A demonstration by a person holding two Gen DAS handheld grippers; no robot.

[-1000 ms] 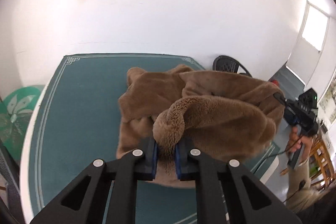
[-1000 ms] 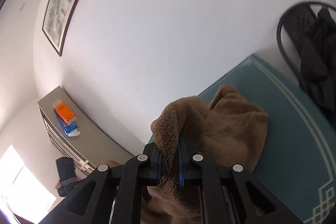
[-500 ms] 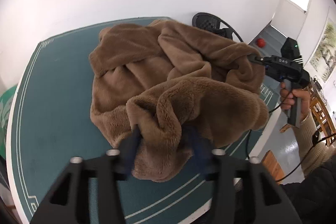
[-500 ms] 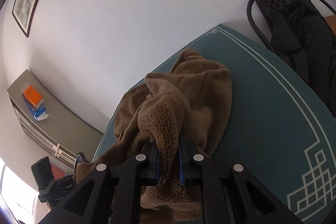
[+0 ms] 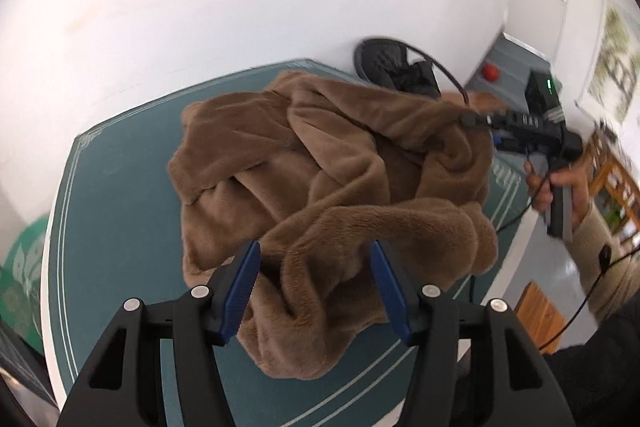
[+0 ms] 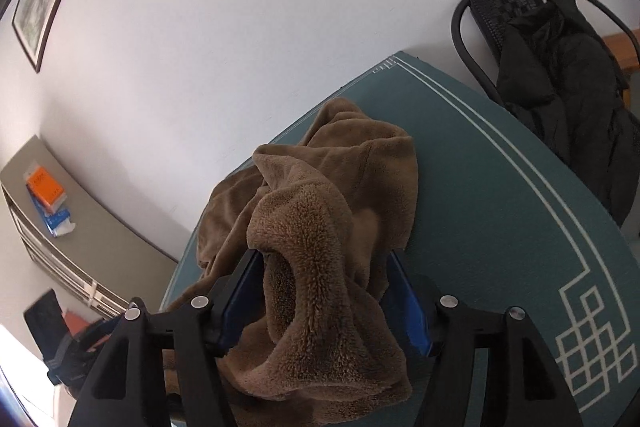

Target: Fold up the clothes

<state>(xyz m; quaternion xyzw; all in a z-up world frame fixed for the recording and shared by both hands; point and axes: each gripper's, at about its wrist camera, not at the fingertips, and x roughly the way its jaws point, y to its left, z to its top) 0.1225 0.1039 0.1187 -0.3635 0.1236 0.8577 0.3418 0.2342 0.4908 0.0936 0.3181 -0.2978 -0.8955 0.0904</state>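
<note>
Brown fleece [image 5: 328, 171] lies bunched on the green surface [image 5: 120, 195]. Left claw [image 5: 316, 283] wide, a fleece fold between the pads, no pinch. Right claw [image 6: 320, 303] opening, straddling a fuzzy fleece fold. Chair [image 6: 560, 75] beyond the fleece.

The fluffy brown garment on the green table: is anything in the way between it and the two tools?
Nothing visible is. The fluffy brown fleece garment bunches right between the blue pads of the left tool, which is open, and of the right tool, whose jaws are opening. It lies on the green tabletop.
</note>
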